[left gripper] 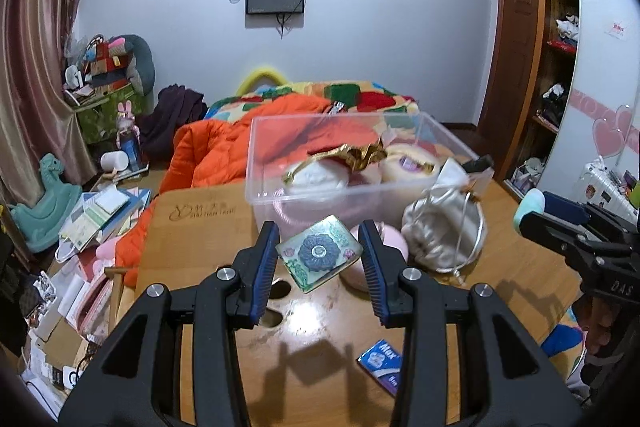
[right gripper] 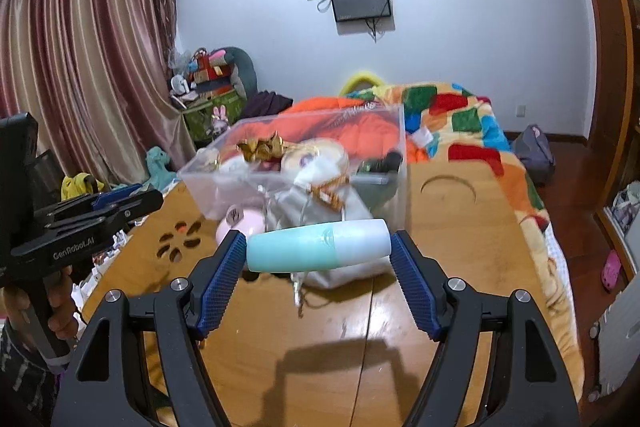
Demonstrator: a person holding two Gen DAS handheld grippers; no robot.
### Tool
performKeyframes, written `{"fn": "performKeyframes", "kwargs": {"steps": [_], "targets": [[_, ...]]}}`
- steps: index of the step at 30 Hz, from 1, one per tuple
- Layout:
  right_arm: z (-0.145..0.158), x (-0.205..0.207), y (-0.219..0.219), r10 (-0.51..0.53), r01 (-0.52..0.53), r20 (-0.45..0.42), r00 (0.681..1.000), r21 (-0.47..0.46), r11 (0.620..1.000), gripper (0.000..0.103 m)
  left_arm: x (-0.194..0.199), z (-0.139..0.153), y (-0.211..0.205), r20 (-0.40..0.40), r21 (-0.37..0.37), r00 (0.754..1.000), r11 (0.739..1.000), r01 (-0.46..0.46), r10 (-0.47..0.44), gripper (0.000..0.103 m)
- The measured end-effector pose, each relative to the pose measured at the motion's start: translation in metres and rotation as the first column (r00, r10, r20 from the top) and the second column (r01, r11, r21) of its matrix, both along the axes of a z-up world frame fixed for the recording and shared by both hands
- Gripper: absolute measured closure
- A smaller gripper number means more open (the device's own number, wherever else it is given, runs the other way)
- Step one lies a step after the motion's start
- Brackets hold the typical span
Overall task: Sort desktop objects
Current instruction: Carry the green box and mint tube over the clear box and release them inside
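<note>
My left gripper [left gripper: 319,251] is shut on a small green box with a blue flower on its lid [left gripper: 319,253], held above the wooden table [left gripper: 208,227]. My right gripper [right gripper: 318,247] is shut on a teal and white bottle [right gripper: 318,246], gripped by its ends and lying crosswise. A clear plastic bin [left gripper: 320,183] with several pouches and a gold ribbon in it stands just beyond both grippers; it also shows in the right wrist view [right gripper: 304,163]. A silver drawstring pouch [left gripper: 442,233] and a pink round item [left gripper: 394,247] lie in front of the bin.
A blue "Max" packet [left gripper: 380,361] lies on the table near me. The right gripper's body [left gripper: 580,239] shows at the right of the left wrist view. A bed with an orange quilt [left gripper: 224,147] is behind the table. Clutter covers the floor at left [left gripper: 80,227].
</note>
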State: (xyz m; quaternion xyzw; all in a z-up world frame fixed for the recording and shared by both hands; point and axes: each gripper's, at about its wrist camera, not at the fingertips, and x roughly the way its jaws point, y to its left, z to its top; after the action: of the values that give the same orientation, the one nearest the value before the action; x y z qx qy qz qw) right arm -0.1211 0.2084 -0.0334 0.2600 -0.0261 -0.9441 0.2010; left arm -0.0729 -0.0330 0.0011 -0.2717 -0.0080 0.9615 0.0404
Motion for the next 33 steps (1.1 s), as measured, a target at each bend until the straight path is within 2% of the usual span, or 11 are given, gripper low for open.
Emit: {"fn": "performKeyframes", "kwargs": {"steps": [15,26,33], "targets": [[0.037,-0.034,-0.003,0.014,-0.013,-0.073,0.997,0.013,1.000,0.032,-0.023,0.029,-0.012,-0.073,0.055,0.997,0.998,-0.008,0.011,0.063],[0.044,-0.077,-0.011,0.014,-0.012,-0.071,0.997,0.025,1.000,0.032,-0.059,0.037,-0.018,-0.074,0.074,0.997,0.997,-0.011,0.017,0.063],[0.041,-0.110,-0.018,0.022,-0.020,-0.039,0.999,0.055,0.998,0.032,-0.089,0.034,-0.021,-0.040,0.086,0.999,0.996,0.007,-0.004,0.063]]}}
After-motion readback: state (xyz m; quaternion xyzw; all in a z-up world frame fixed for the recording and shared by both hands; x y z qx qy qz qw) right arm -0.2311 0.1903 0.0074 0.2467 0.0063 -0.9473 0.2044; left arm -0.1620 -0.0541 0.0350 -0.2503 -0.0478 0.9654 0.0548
